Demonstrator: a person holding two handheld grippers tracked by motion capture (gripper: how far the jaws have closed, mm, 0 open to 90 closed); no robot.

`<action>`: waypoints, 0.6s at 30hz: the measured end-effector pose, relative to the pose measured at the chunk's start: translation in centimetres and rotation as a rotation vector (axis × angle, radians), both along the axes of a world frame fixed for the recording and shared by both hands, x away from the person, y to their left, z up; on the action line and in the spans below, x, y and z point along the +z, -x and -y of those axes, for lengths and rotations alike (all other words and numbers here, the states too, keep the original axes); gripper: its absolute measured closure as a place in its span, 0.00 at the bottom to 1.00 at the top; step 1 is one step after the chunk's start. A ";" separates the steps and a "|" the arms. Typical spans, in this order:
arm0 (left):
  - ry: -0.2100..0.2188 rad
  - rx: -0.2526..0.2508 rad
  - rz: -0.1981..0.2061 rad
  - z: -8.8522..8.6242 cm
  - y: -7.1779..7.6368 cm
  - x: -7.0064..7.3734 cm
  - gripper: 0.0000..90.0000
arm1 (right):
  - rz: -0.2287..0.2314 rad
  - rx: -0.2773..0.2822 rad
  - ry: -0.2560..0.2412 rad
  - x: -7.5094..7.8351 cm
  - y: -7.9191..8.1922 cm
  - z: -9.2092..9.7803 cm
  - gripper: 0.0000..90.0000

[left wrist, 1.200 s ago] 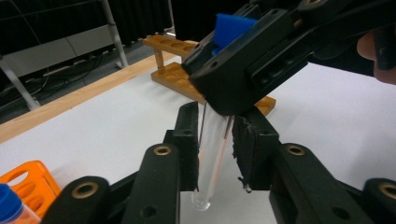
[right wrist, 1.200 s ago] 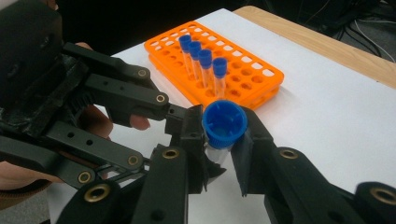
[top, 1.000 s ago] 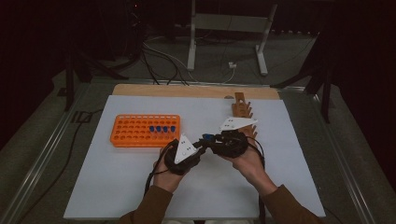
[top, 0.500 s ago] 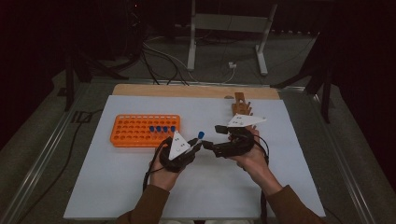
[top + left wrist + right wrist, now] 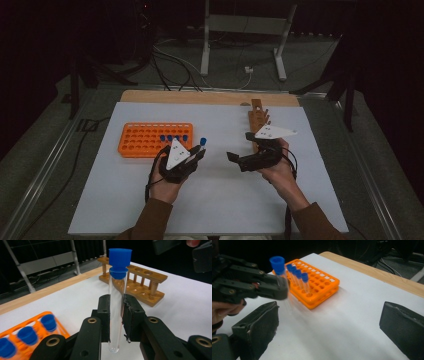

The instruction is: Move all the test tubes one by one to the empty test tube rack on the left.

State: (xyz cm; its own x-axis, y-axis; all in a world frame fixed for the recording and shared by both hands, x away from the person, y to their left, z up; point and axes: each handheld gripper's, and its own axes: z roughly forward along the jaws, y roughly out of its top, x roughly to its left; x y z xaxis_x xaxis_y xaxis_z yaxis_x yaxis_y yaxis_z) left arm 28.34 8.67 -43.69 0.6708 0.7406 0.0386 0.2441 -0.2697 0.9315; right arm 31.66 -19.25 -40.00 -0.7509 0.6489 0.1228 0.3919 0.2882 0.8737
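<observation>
A clear test tube with a blue cap [image 5: 117,290] stands upright between the jaws of my left gripper [image 5: 116,317], which is shut on it. From above, that left gripper [image 5: 199,152] holds the tube [image 5: 203,142] just right of the orange rack [image 5: 145,142]. The rack [image 5: 322,287] holds several blue-capped tubes [image 5: 298,275]. My right gripper [image 5: 234,158] is open, jaws wide apart, pointing left toward the left gripper [image 5: 249,285]. Behind my right hand lies a wooden rack [image 5: 257,120] with empty holes [image 5: 140,277].
A white sheet [image 5: 215,200] covers the table, with a wooden strip [image 5: 200,96] along its far edge. Cables [image 5: 175,65] and a metal stand [image 5: 240,30] lie on the floor beyond. A metal rail [image 5: 45,165] runs along the left side.
The two grippers have moved apart. The right gripper let go of the tube and opened wide, while the left gripper keeps the tube and has drawn left toward the orange rack.
</observation>
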 end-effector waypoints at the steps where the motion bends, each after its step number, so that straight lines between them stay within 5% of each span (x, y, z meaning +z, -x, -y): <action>1: -0.002 0.006 0.000 -0.2 0.0 0.0 0.87 | -0.004 -0.003 -0.004 -0.1 0.0 0.2 0.03; 18: 0.030 0.115 0.019 -4.1 -0.4 1.0 0.87 | 0.004 -0.069 0.026 -1.5 0.1 2.3 0.00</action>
